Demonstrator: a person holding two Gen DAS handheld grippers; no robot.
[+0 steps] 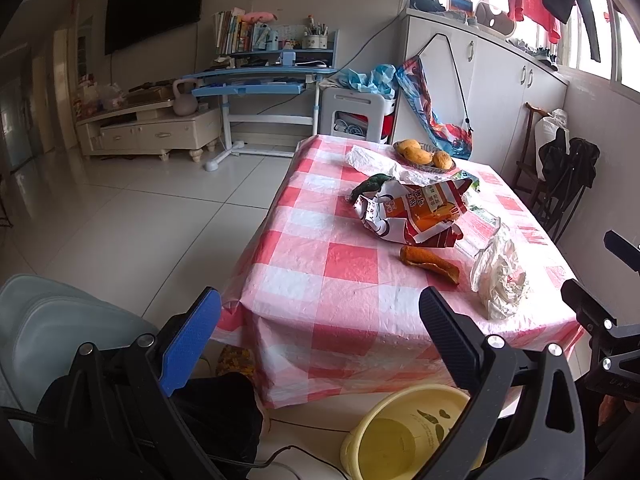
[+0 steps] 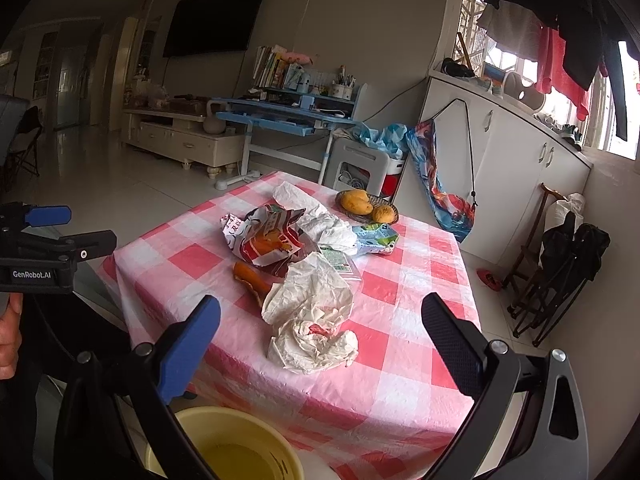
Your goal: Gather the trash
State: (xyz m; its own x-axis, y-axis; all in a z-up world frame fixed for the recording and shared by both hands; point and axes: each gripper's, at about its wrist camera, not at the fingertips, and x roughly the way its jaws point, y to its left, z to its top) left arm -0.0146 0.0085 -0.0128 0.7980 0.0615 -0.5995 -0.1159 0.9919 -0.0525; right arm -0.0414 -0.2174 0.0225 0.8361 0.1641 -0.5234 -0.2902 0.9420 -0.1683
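Left gripper (image 1: 320,344) is held wide open, nothing between its fingers; it is kept off the near edge of the table with the red-and-white checked tablecloth (image 1: 320,264). Right gripper (image 2: 320,344) is likewise spread wide and empty, held above the near table edge. Trash is seen ahead of both claws on the cloth: crumpled white plastic bag (image 2: 312,320) lies closest, just beyond the right fingers; orange peel (image 1: 430,266) is touching its far-left side; torn red-and-orange snack bag (image 1: 416,212) sits further out; a green-and-white wrapper (image 2: 374,240) and crumpled white paper (image 2: 316,216) are beyond that. A plate of mangoes (image 2: 366,204) is at the far side. A yellow bucket (image 1: 400,436) is seen on the floor below the claws, against the table's near edge.
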